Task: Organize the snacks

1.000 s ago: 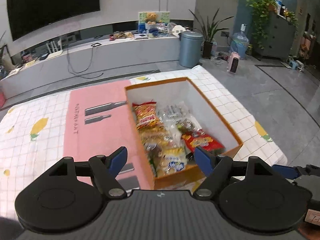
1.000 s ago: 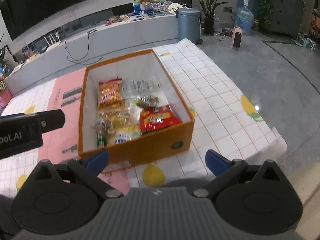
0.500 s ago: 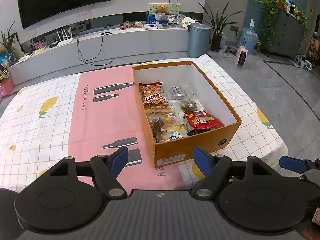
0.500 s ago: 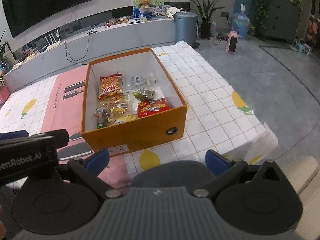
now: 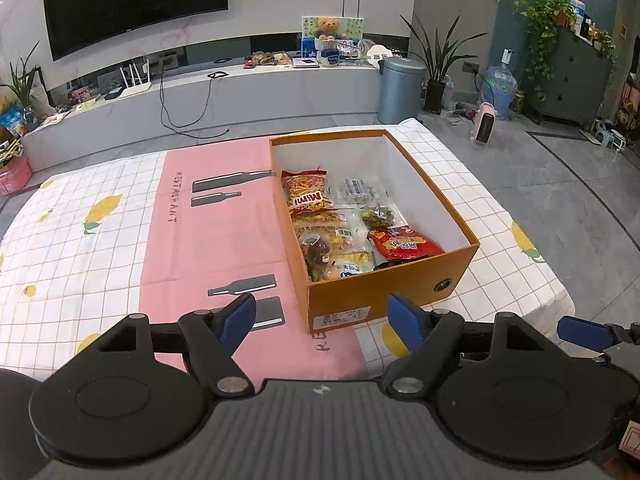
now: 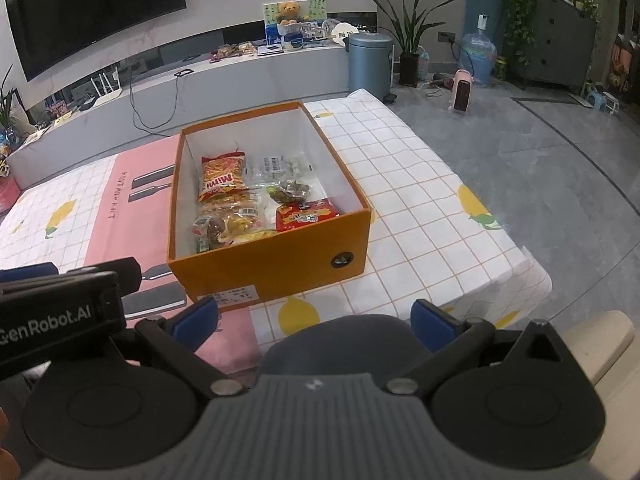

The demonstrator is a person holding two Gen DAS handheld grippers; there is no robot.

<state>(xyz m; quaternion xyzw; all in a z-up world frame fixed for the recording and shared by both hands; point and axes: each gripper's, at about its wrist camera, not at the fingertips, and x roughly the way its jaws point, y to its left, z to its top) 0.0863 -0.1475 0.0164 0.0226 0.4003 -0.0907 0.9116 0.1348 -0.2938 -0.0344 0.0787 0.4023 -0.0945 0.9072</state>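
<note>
Snacks, assorted packets, lot of several, all lying inside an orange box (image 5: 384, 292) with a white interior, lid off. Box stands on a table under a checked tablecloth (image 5: 80, 248) printed with yellow fruit and a pink centre panel; its near end wall carries a white label and a round dark eyelet. In the left wrist view the box sits at about 1 o'clock from the tongs.

Contents, as seen from the left wrist view:
- 1 red-and-yellow "Mimi" packet (image 5: 307, 197), at 11 o'clock within the box, against the left wall.
- 1 clear packet of small pale pieces (image 5: 362, 190), just beside it toward 1 o'clock.
- 1 small clear packet with dark contents (image 5: 378, 215), near the middle.
- 1 red packet (image 5: 404, 243), at 4 o'clock, close to the near right corner.
- 1 heap of yellowish and clear wrapped items (image 5: 332, 246) along the left wall toward 7 o'clock; individual pieces cannot be told apart.
The far end of the box is bare.

Left gripper (image 5: 322, 318): blue-tipped fingers spread wide, holding nothing, above the pink panel just short of the box's near end.

Right gripper (image 6: 314, 318): fingers spread wide, holding nothing, off the table's near edge, with the box at 12 o'clock.

Background: a wall-mounted television (image 6: 96, 12) and a grey bin (image 6: 370, 62).
</note>
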